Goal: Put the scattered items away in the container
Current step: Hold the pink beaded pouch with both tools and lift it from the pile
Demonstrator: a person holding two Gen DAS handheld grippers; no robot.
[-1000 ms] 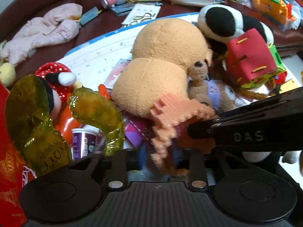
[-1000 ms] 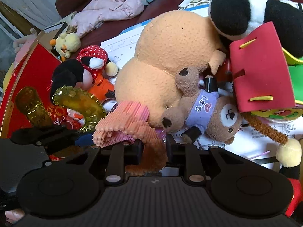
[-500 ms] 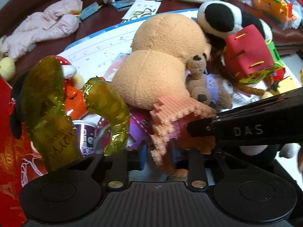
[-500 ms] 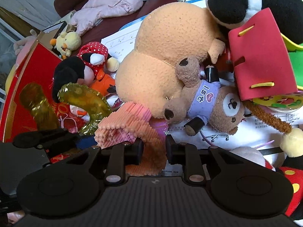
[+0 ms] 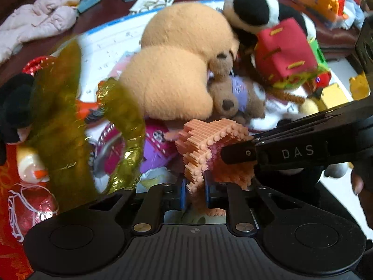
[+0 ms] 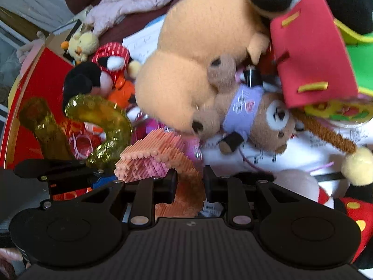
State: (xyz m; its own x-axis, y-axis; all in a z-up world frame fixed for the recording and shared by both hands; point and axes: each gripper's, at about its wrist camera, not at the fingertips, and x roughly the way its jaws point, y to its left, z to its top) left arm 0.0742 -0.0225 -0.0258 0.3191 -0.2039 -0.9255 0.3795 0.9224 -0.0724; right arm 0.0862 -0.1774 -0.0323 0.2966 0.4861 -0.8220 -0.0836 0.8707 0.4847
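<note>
We count one tan plush (image 5: pixel 181 74), one small brown teddy bear (image 6: pixel 261 119), one panda plush (image 5: pixel 254 9), one gold foil balloon (image 6: pixel 100 126) and one pink bristle-block piece (image 5: pixel 205 144).

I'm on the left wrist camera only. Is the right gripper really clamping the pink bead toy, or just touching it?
Observer: Clamping. The right wrist view shows the right gripper with a finger on each side of the pink bead toy, pressed against its peach strip.
Operator: What's past the red box?
Observer: A yellow duck plush sits just beyond the far corner of the red box.
Operator: Anything low on the right?
Observer: A plush in red shorts with yellow dots lies there.
</note>
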